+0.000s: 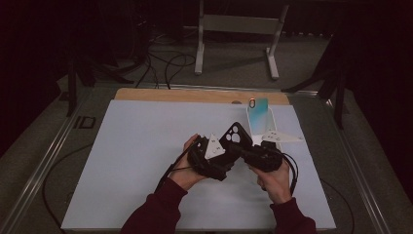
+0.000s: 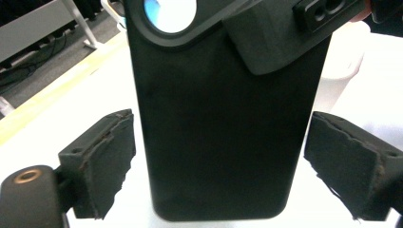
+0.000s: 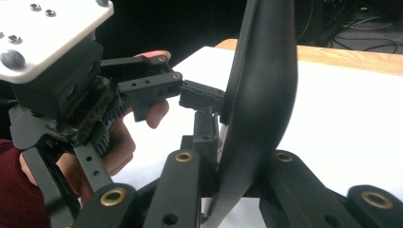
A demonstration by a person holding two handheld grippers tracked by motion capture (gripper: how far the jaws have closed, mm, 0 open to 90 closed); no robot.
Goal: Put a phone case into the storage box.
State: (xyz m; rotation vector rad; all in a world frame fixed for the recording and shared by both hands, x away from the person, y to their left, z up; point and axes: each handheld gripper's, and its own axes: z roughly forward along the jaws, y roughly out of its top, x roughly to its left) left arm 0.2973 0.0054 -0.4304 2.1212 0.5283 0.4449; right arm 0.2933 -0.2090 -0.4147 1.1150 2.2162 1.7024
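A black phone case point(image 1: 235, 135) with a camera cut-out is held up above the white mat between my two grippers. In the right gripper view the phone case point(image 3: 261, 95) stands edge-on, and my right gripper point(image 3: 233, 175) is shut on its lower edge. My left gripper point(image 2: 218, 156) straddles the phone case point(image 2: 214, 133). Its pads point(image 2: 111, 156) stand apart from the case's sides with a gap at each, so it is open. In the high view the left gripper point(image 1: 230, 147) comes in from the left and the right gripper point(image 1: 243, 146) from the right.
A phone with a teal back point(image 1: 258, 113) leans upright on a white stand at the far right of the mat point(image 1: 136, 161). A wooden strip point(image 1: 195, 95) borders the table's far edge. Behind it stand a metal frame point(image 1: 238, 24) and floor cables point(image 1: 170, 63).
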